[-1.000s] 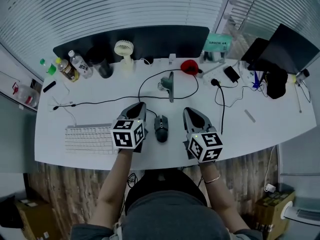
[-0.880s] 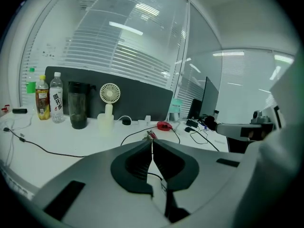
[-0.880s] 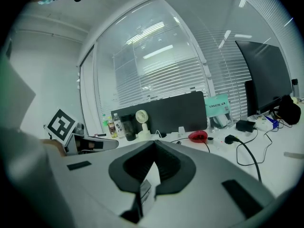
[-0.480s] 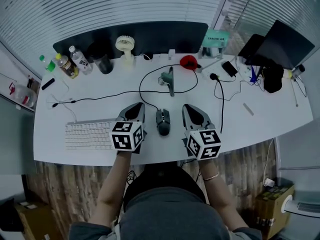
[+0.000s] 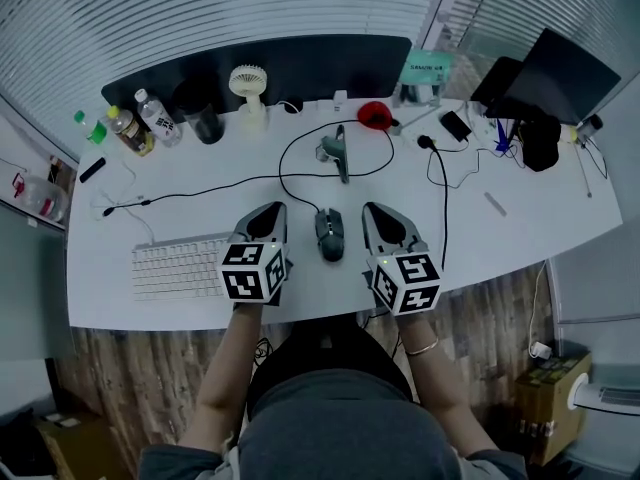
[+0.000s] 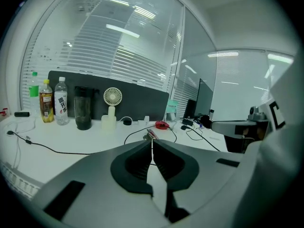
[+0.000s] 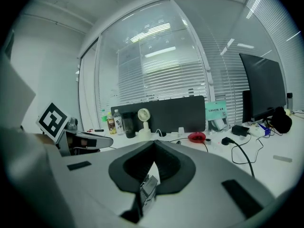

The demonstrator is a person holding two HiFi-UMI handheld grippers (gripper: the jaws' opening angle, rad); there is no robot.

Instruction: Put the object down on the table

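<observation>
Barely any movement since a second ago: same side-by-side hover at the near edge, only a slight upward drift of the desk in frame, and the mouse now a touch further forward between the two tools.

Head view: left gripper (image 5: 266, 214) and right gripper (image 5: 381, 216) over the front of the white curved worktop (image 5: 520, 230), pointing away from the body. Between them a black computer mouse (image 5: 329, 235), close to both but touched by neither. White keyboard (image 5: 178, 266) just left of the left gripper. No telling from up here whether anything is carried, nor how high the tools sit.

Left gripper view: dark fingers (image 6: 135, 163) pressed together at the tips, nothing caught between them. Far behind, a white desk fan (image 6: 112, 99) beside a dark tumbler (image 6: 83, 107).

Right gripper view: dark fingers (image 7: 173, 165) closed tip to tip, and low in the hollow between them a small grey ribbed piece (image 7: 148, 188), seemingly pinched there. Too close and too small to name further; presumably the thing to be set down.

Judged step: carry done or nearly so, release not yet begun. Next move calls for lowering the right gripper onto a bare patch right of the mouse, clear of the black cable (image 5: 443, 208), until the piece touches down. Then a gentle parting of the fingers and a straight lift away. Left gripper best kept idle.
</observation>
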